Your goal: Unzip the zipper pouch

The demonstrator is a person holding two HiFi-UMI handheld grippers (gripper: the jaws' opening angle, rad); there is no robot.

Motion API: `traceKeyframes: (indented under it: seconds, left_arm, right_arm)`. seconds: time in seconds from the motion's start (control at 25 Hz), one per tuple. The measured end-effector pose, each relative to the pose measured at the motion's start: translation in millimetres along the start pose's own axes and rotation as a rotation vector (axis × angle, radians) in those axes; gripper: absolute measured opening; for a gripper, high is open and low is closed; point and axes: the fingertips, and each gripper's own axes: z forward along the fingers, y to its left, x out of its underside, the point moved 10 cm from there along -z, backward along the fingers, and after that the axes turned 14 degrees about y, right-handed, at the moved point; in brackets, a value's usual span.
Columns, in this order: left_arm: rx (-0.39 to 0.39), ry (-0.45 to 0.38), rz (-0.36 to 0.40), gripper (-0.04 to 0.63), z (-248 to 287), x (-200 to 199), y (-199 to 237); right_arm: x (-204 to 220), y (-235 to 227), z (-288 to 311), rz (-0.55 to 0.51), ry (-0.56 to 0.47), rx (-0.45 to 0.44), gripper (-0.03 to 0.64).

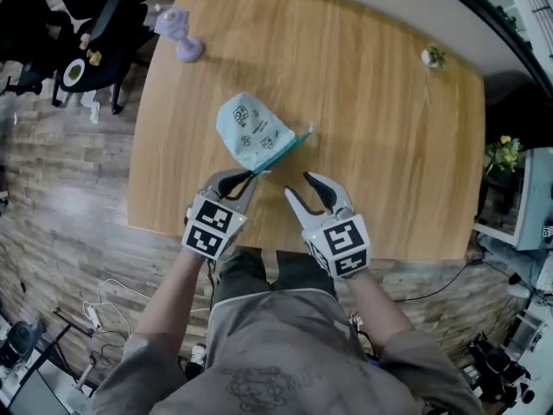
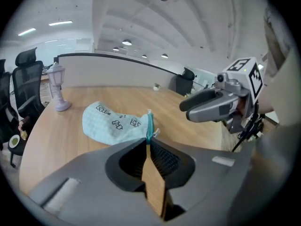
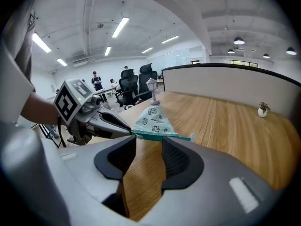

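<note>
The main risk is the hold: the left gripper (image 1: 244,178) has its fingers pinched together on only the very near corner of the zipper pouch (image 1: 253,135), at the end of the teal zip band (image 1: 289,150). With so little fabric caught, a tug along the zip could slip it free, or drag the whole pouch across the desk (image 1: 389,145). The right gripper (image 1: 299,187) hangs just beside the band with its fingers apart and nothing between them; the pull is too small to pick out surely, so it may miss it. The pouch lies flat mid-desk, soft pale-blue checked cloth with small dark prints, still zipped
</note>
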Motion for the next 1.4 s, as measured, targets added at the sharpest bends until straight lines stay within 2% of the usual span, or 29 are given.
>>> traceKeyframes:
  seconds: [0.28, 0.56, 0.84, 1.12, 1.4]
  left_arm:
    - [0.037, -0.082, -0.086, 0.0, -55, -21, 0]
    - [-0.003, -0.176, -0.092, 0.0, -121, -42, -6]
    - [-0.044, -0.356, -0.109, 0.0, -195, -57, -13]
    - [-0.103, -0.488, -0.078, 0.0, -260, -65, -25]
    - [-0.138, -0.512, -0.024, 0.0, -289, -62, -37]
  right_arm:
    - [-32, 0, -38, -0.015, -0.086, -0.017, 0.178]
    - [-72, 8, -81, -0.054, -0.188, -0.042, 0.173]
    - [-111, 25, -125, -0.112, -0.322, -0.1, 0.173]
    - [-138, 45, -168, -0.201, -0.419, -0.163, 0.173]
    - [-151, 67, -175, -0.351, -0.411, -0.245, 0.172]
